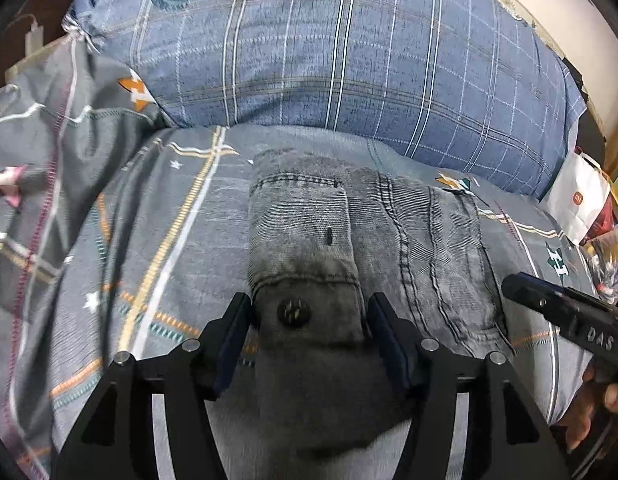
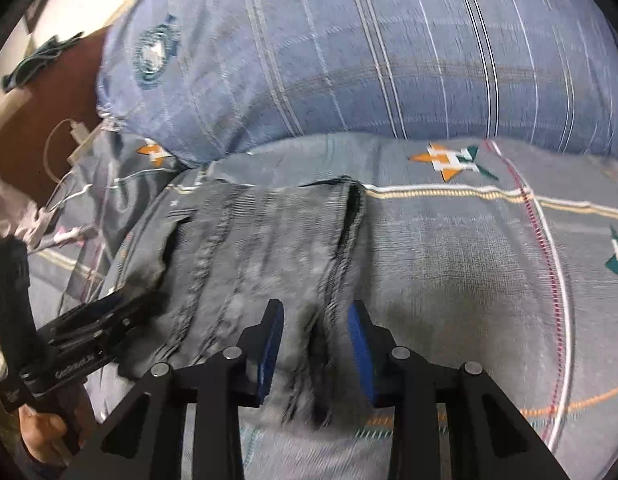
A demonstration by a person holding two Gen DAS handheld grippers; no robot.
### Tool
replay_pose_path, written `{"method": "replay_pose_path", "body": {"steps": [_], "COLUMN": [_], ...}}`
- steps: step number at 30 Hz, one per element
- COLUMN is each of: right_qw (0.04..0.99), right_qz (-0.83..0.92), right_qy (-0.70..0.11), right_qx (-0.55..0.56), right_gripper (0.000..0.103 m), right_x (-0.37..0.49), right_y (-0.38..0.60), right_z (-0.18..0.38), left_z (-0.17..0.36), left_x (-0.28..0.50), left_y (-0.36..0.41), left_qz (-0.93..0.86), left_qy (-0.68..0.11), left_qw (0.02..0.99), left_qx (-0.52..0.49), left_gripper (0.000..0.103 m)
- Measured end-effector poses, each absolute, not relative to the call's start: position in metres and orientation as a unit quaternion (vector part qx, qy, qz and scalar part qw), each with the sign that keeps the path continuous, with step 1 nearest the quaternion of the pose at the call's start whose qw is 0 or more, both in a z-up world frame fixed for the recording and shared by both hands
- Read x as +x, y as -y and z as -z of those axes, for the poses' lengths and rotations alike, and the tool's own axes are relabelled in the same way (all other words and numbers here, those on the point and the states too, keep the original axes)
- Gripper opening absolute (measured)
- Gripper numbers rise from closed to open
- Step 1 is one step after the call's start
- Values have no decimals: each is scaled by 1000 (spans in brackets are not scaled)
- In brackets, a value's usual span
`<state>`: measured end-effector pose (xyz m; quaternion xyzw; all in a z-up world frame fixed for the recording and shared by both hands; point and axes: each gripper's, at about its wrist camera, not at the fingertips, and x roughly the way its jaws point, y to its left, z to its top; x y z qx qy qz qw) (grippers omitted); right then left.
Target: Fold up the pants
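Grey denim pants (image 1: 341,240) lie on the bed, waist end toward me, with a metal button (image 1: 293,313) on the waistband. My left gripper (image 1: 309,320) is open, its jaws on either side of the buttoned waistband corner. In the right wrist view the pants (image 2: 249,248) lie left of centre, and my right gripper (image 2: 315,332) is open with its jaws straddling the seamed right edge of the pants. The right gripper also shows at the right of the left wrist view (image 1: 565,312); the left gripper shows at the left of the right wrist view (image 2: 109,320).
A patterned grey bedsheet (image 1: 149,240) covers the bed. A big blue plaid pillow (image 1: 349,48) lies behind the pants. A white paper bag (image 1: 581,204) and clutter stand at the right edge. A charger cable (image 2: 65,148) lies at the left by the headboard.
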<state>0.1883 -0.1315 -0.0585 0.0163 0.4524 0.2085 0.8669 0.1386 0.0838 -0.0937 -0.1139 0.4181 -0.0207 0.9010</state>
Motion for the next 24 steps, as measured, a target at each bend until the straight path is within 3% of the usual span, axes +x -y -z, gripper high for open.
{"method": "replay_pose_path", "body": {"steps": [3, 5, 7, 9, 12, 16, 20, 24], "right_qw": [867, 843, 853, 846, 859, 869, 843, 860], "right_qz": [-195, -184, -177, -176, -180, -182, -183, -184], "right_qy": [-459, -504, -491, -503, -480, -460, -505, -476], "right_qx": [-22, -31, -18, -15, -22, -7, -28, -10], "right_gripper": [58, 62, 73, 73, 73, 74, 78, 82], "right_x": [180, 186, 186, 186, 175, 172, 177, 169], "right_y": [122, 118, 124, 127, 131, 136, 126, 136], "right_z": [72, 102, 106, 104, 83, 72, 112, 90], "left_z": [84, 85, 104, 126, 107, 84, 128, 100], "left_x": [124, 117, 122, 128, 121, 109, 124, 114], "left_y": [-83, -80, -70, -66, -77, -69, -58, -65], "left_qz": [21, 8, -2, -7, -5, -16, -18, -7], "left_qy": [-409, -407, -437, -464, -452, -404, -469, -441], "left_qw": [905, 907, 896, 883, 885, 912, 882, 897], "left_qx": [-113, -106, -79, -64, -110, -63, -35, -45], "left_gripper": [64, 78, 80, 82, 81, 84, 87, 86]}}
